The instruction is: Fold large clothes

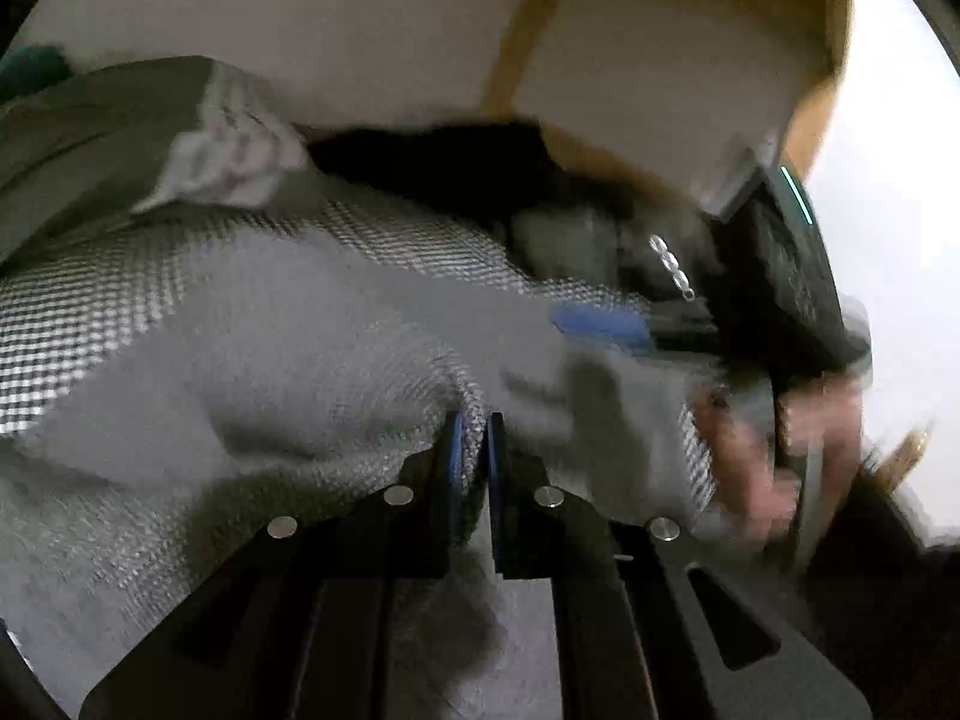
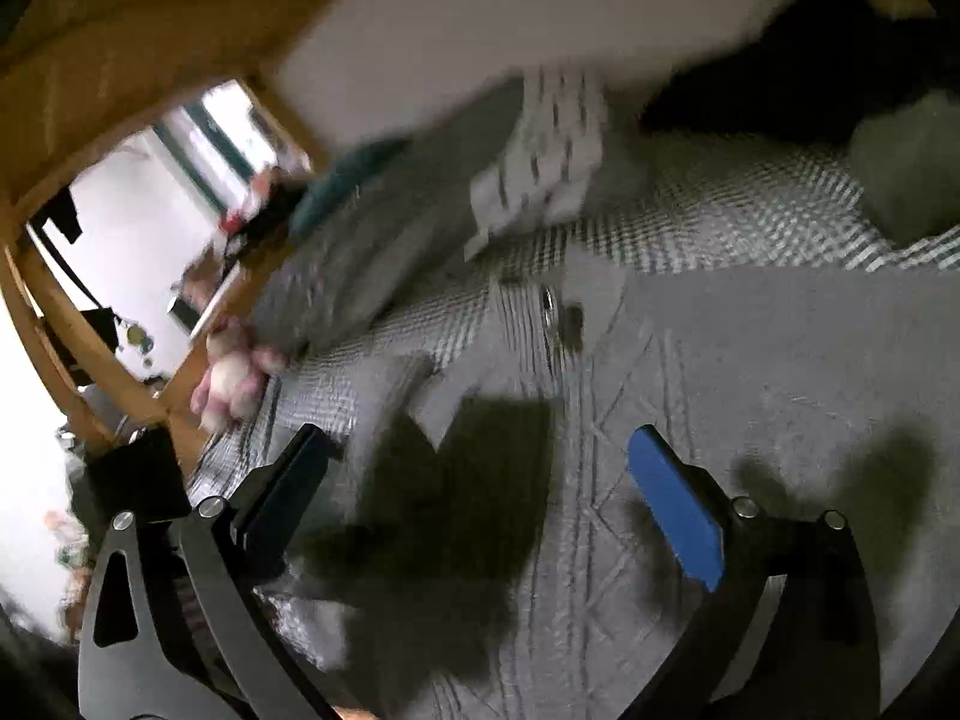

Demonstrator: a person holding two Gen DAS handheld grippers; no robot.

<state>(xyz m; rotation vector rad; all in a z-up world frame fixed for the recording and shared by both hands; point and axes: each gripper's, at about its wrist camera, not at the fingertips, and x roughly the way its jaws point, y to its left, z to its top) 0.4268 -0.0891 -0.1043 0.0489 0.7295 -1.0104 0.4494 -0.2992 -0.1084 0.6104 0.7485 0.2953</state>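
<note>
Two grippers work a checkered bedspread [image 2: 750,210] beside a pink plush toy [image 2: 231,375] and patterned pillow [image 2: 546,162]: the left gripper [image 1: 474,438] pinches a fold of the rumpled gray knit garment [image 1: 300,360], the right gripper [image 2: 480,468] hovers spread above it.

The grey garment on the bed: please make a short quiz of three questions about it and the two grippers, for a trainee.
1. True or false: the left gripper is shut on the grey garment.
2. How do the right gripper jaws stand? A) wide apart over the cloth B) closed on a sleeve C) closed on the pink plush toy
3. Fill in: under the garment lies a ______ bed cover.

Key
1. True: a fold of cloth sits between the blue pads.
2. A: nothing is between them.
3. Checked.
</note>
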